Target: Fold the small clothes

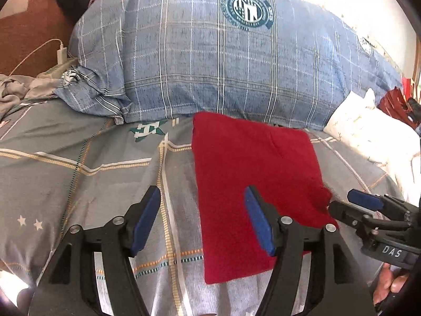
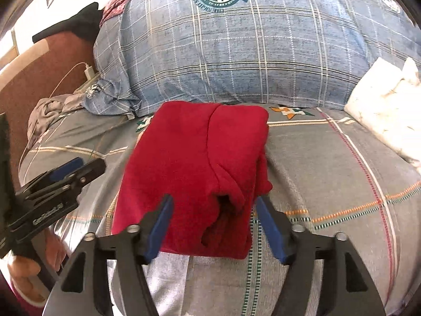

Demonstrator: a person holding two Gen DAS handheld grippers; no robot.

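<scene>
Left gripper (image 1: 202,220): jaws apart, nothing between the pads; noted above the near left edge of the folded red garment (image 1: 252,184), right pad over the cloth, left pad over bare grey checked bedsheet (image 1: 79,163). Right gripper (image 2: 213,226): jaws apart, straddling the garment's near end without pressing it. Garment found flat on the sheet, just short of the blue plaid pillow (image 1: 223,60) at the far side.

Seen from the right wrist only: an overlapping fold with a dark pocket-like opening at the garment's near end, and an orange emblem on the sheet to the far right. Seen from the left wrist only: red items at the far right edge, past the white cushion (image 1: 368,131).

Common to both views: white charger (image 1: 61,52) and cable far left, crumpled grey cloth (image 1: 15,89) beside it.
</scene>
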